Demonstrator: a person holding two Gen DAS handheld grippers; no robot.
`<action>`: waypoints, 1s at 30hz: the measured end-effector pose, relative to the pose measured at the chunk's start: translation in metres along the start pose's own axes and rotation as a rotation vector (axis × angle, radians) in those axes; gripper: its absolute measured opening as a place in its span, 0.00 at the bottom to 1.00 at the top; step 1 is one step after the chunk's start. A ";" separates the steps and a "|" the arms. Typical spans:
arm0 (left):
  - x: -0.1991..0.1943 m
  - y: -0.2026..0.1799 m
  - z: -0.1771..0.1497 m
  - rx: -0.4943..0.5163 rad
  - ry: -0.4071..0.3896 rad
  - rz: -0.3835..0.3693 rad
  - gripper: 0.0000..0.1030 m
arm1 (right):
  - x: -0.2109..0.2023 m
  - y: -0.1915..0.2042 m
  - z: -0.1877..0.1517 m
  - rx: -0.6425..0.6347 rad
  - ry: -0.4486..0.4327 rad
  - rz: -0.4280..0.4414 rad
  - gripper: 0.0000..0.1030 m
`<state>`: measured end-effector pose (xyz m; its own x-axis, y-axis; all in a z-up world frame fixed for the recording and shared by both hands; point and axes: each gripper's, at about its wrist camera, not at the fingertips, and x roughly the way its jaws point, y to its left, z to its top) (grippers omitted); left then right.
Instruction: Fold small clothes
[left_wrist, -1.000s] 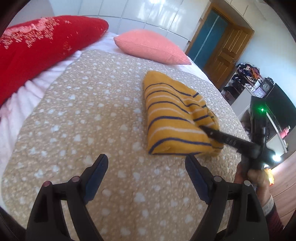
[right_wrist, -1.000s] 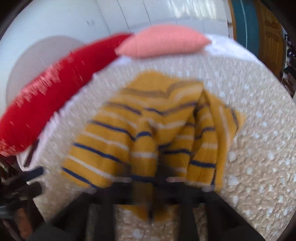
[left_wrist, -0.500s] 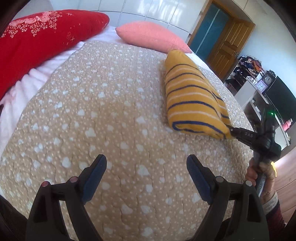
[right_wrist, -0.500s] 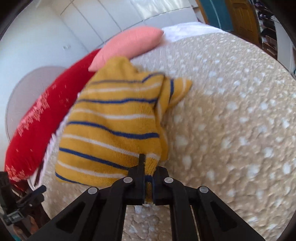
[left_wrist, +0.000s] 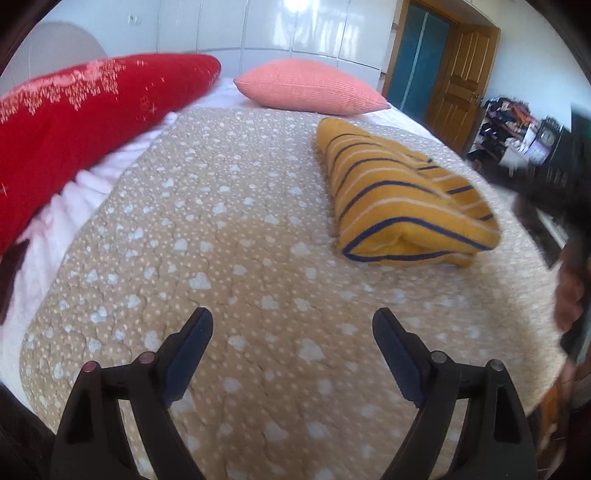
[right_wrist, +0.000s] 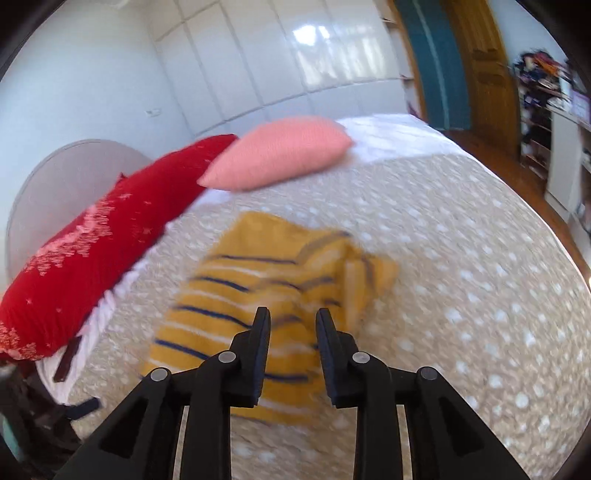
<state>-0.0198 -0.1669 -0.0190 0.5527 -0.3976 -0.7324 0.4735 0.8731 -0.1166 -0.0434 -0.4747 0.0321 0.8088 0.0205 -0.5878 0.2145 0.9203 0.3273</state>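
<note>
One folded sweater (left_wrist: 402, 206), mustard with navy and white stripes, lies on your bed (left_wrist: 229, 258) near two pillows. Your right hand-held gripper (right_wrist: 291, 317) has just been opening, nothing between; your left (left_wrist: 291, 325) gapes, empty.

A beige quilt (left_wrist: 229, 236) dotted with white was spread over the bed. A red pillow (left_wrist: 74, 122) and a pink pillow (left_wrist: 310, 88) were set side by side at its head. White cupboards (right_wrist: 295, 62) and a wooden door (left_wrist: 465, 81) were seen behind; cluttered shelves (right_wrist: 546, 85), perhaps, were blurred.
</note>
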 end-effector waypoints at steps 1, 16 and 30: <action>0.005 0.000 -0.003 0.012 -0.011 0.021 0.85 | 0.007 0.006 0.004 0.000 0.018 0.029 0.27; 0.038 0.012 -0.027 0.047 -0.088 0.066 0.93 | 0.077 0.006 0.046 0.048 0.129 -0.027 0.18; 0.035 0.013 -0.030 0.027 -0.093 0.041 0.93 | 0.155 0.052 0.027 0.273 0.356 0.272 0.11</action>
<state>-0.0146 -0.1609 -0.0661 0.6325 -0.3875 -0.6707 0.4671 0.8815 -0.0689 0.1079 -0.4347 -0.0216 0.6290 0.4199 -0.6542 0.1957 0.7290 0.6560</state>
